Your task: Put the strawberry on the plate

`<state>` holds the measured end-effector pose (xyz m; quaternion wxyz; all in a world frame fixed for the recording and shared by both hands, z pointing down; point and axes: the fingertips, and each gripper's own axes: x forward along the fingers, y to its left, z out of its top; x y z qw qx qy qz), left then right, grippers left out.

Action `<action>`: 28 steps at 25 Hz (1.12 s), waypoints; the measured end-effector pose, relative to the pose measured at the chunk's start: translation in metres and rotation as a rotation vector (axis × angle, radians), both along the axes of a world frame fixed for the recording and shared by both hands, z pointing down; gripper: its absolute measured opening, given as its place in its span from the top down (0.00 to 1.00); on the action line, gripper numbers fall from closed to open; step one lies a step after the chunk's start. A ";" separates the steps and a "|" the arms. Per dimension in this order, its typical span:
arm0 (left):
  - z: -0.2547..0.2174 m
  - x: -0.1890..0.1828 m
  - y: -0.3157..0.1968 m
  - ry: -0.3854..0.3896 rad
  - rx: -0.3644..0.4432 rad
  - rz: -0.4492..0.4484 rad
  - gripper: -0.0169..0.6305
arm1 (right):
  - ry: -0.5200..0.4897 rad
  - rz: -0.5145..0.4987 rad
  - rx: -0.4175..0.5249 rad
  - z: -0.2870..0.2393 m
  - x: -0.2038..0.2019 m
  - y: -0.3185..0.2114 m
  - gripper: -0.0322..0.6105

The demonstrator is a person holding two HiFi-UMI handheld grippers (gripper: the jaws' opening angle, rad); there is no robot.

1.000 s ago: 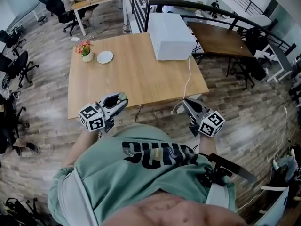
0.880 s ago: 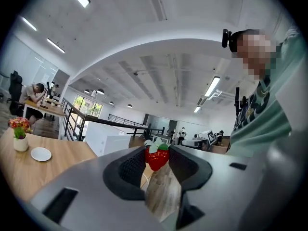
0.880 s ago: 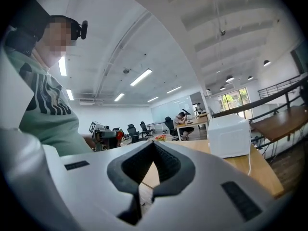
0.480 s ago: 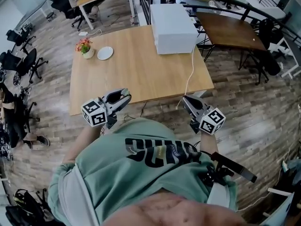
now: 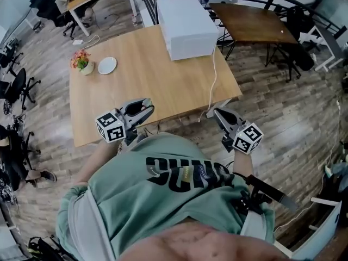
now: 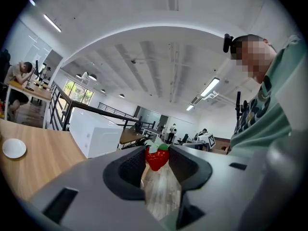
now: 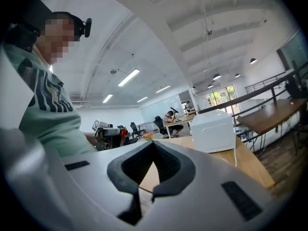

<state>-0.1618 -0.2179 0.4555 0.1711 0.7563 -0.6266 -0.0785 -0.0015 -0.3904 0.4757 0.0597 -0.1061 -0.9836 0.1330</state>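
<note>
Wooden table [image 5: 163,75] w/ white box [image 5: 185,19] at far edge, flower pot [image 5: 82,63] near far-left corner. Cable [image 5: 213,80] runs from box over near-right edge. Dark table [image 5: 250,22] beyond; office chairs [image 5: 19,86] at left.

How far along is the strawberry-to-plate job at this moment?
Done: the strawberry is picked up, pinched between the left gripper jaw tips. In hand: it is held by the table near edge. Left: carrying it across to the empty plate beside the flower pot and setting it down. The right gripper is shut and empty.
</note>
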 end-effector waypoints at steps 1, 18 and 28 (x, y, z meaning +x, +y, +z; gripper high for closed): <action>0.001 -0.009 0.001 0.005 0.007 0.007 0.74 | 0.007 0.007 0.007 0.000 -0.007 0.001 0.94; -0.011 -0.249 0.099 -0.030 0.125 -0.086 0.74 | 0.061 -0.145 0.117 -0.054 -0.280 0.093 0.94; 0.031 -0.313 0.077 0.002 0.043 -0.370 0.74 | 0.124 -0.514 0.106 -0.016 -0.414 0.063 0.94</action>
